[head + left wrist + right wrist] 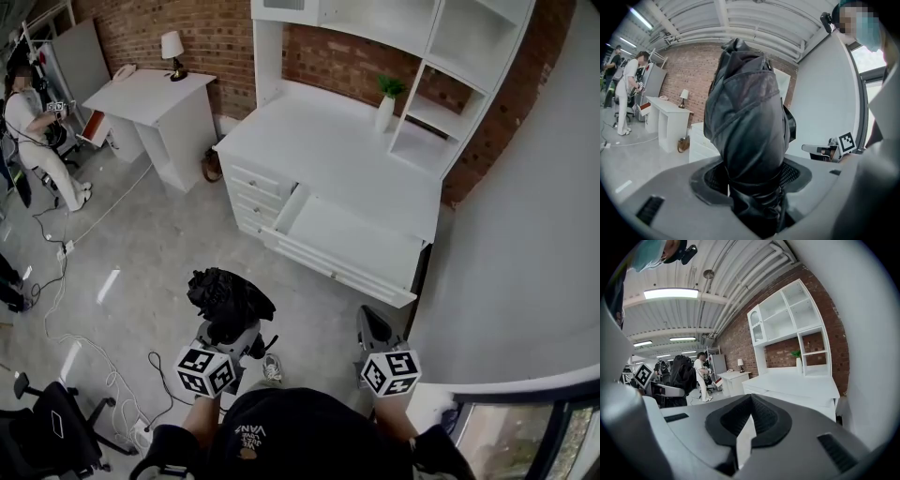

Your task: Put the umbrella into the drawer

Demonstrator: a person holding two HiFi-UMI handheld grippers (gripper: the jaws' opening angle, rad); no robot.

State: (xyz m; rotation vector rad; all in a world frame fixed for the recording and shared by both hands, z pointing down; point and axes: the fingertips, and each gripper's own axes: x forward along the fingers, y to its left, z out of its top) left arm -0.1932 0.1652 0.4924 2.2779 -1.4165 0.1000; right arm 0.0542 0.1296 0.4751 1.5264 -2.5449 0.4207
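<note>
The left gripper [750, 183] pinched the folded umbrella [225, 292] at lower centre-left, short of the open drawer [339, 273], the right gripper [749, 420] closed and empty; the umbrella looked light, soft and slippery, best gripped round its stiff core.

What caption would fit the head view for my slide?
Left gripper holds the folded black umbrella before the open drawer of the white desk; right gripper empty.

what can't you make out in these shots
Umbrella handle: left gripper view, sunk between the fingers.
Drawer inside: left gripper view, behind the umbrella; right gripper view, angle too flat.
Pale thing beside the lamp: head view, too small.
</note>
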